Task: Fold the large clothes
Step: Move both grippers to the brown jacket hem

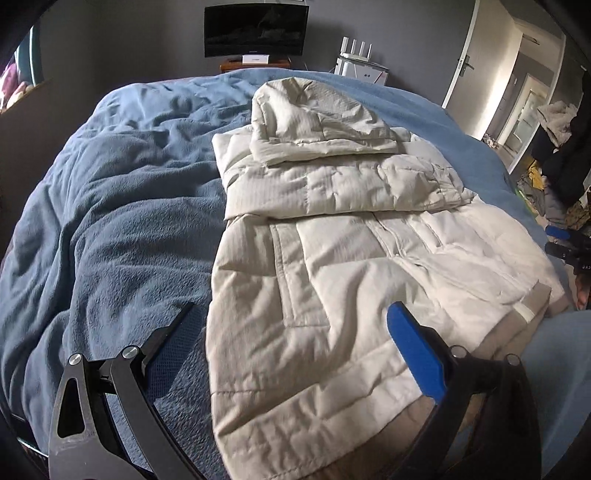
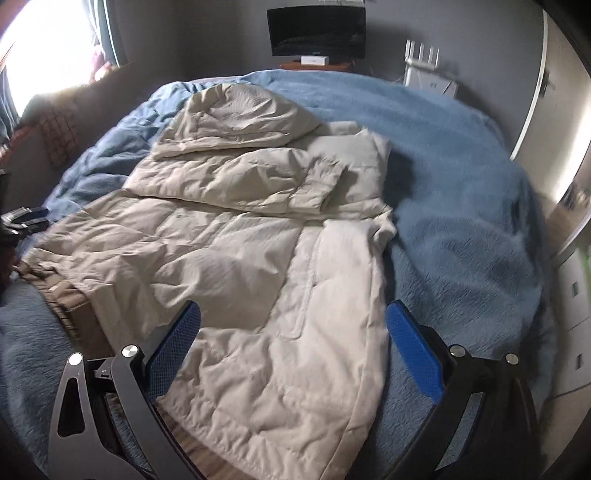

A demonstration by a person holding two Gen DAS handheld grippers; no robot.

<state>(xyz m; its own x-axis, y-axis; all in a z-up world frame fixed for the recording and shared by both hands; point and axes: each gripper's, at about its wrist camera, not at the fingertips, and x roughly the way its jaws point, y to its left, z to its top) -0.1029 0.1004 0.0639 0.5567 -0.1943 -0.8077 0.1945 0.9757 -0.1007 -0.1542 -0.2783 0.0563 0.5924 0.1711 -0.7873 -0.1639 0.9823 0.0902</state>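
A cream padded hooded jacket (image 1: 332, 236) lies flat on a blue blanket (image 1: 110, 206), hood at the far end, both sleeves folded across the chest. It also shows in the right wrist view (image 2: 236, 258). My left gripper (image 1: 291, 314) is open and empty, jaws wide above the jacket's lower left hem. My right gripper (image 2: 293, 314) is open and empty above the jacket's lower right hem. The right gripper shows at the right edge of the left wrist view (image 1: 565, 243); the left gripper shows at the left edge of the right wrist view (image 2: 26, 221).
The blue blanket (image 2: 461, 184) covers the whole bed. A monitor (image 1: 256, 31) and a white router (image 1: 364, 55) stand beyond the bed's far end. A door (image 1: 480, 62) and piled clothes (image 1: 554, 166) are to the right. A bright window (image 2: 48, 48) is at the left.
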